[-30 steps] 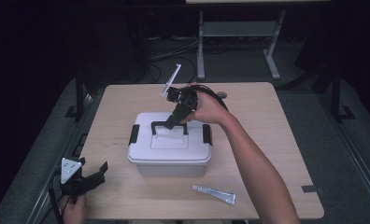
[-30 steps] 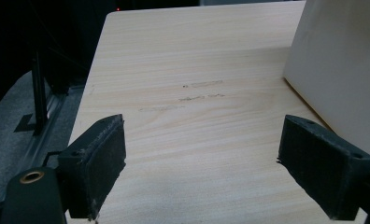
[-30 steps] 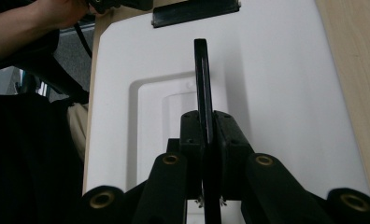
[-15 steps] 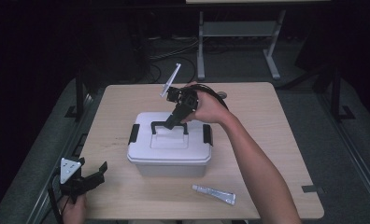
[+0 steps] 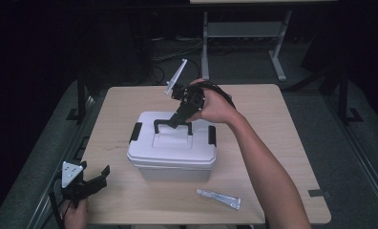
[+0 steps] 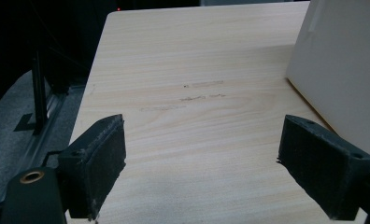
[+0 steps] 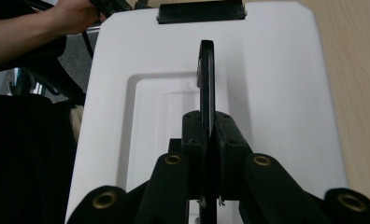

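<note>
A white plastic box [image 5: 173, 148] with black side latches stands in the middle of the wooden table [image 5: 273, 124]. Its black carry handle [image 5: 170, 123] is raised upright over the lid. My right gripper [image 5: 175, 119] reaches down from the far side and is shut on that handle; in the right gripper view the handle [image 7: 206, 79] runs edge-on between the pressed pads above the white lid [image 7: 276, 93]. My left gripper [image 5: 89, 183] rests at the table's front left corner, open, with bare wood between its pads [image 6: 101, 158]. The box's wall [image 6: 342, 60] shows to its right.
A small silver tube [image 5: 219, 198] lies on the table in front of the box, toward the right. A black latch [image 7: 201, 11] sits at the lid's far end in the right gripper view. A metal stand [image 5: 244, 33] is on the floor beyond the table.
</note>
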{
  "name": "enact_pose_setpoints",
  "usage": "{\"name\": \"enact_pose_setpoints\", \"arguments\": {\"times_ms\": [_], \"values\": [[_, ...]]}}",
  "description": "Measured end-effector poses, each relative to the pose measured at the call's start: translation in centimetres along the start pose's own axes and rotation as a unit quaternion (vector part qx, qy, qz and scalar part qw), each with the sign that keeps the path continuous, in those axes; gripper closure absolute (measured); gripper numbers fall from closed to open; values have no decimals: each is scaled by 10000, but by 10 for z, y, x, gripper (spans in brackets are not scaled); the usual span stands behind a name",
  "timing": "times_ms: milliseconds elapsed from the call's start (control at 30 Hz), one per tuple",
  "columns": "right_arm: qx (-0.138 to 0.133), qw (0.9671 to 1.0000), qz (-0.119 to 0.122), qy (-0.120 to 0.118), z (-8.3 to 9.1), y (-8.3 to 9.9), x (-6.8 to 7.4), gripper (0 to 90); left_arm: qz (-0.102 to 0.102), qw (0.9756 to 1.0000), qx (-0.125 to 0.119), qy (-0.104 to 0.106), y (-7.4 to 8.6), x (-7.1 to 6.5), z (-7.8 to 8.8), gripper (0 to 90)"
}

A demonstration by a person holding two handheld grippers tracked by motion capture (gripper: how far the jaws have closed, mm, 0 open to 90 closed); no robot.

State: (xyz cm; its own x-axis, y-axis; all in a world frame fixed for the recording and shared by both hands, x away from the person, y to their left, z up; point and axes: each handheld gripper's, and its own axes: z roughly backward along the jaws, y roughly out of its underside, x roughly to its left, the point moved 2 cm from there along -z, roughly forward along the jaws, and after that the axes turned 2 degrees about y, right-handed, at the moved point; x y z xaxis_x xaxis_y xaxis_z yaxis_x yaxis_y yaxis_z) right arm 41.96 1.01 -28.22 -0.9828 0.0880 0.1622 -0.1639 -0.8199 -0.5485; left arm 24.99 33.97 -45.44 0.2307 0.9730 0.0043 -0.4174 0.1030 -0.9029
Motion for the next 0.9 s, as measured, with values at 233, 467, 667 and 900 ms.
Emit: {"name": "enact_pose_setpoints", "arguments": {"times_ms": [233, 467, 667, 900], "values": [[-72, 9999, 26, 110, 13, 1, 4, 840, 1, 10000, -6, -2, 0, 0, -1, 140], [-129, 9996, -39, 232, 29, 10, 7, 839, -17, 10000, 28, -11, 0, 0, 0, 140], [-173, 9991, -137, 365, 45, 24, 10, 840, -28, 10000, 31, -13, 0, 0, -1, 140], [-197, 9978, -289, 561, 65, 45, 13, 840, -33, 10000, 53, -15, 1, -1, -1, 140]]}}
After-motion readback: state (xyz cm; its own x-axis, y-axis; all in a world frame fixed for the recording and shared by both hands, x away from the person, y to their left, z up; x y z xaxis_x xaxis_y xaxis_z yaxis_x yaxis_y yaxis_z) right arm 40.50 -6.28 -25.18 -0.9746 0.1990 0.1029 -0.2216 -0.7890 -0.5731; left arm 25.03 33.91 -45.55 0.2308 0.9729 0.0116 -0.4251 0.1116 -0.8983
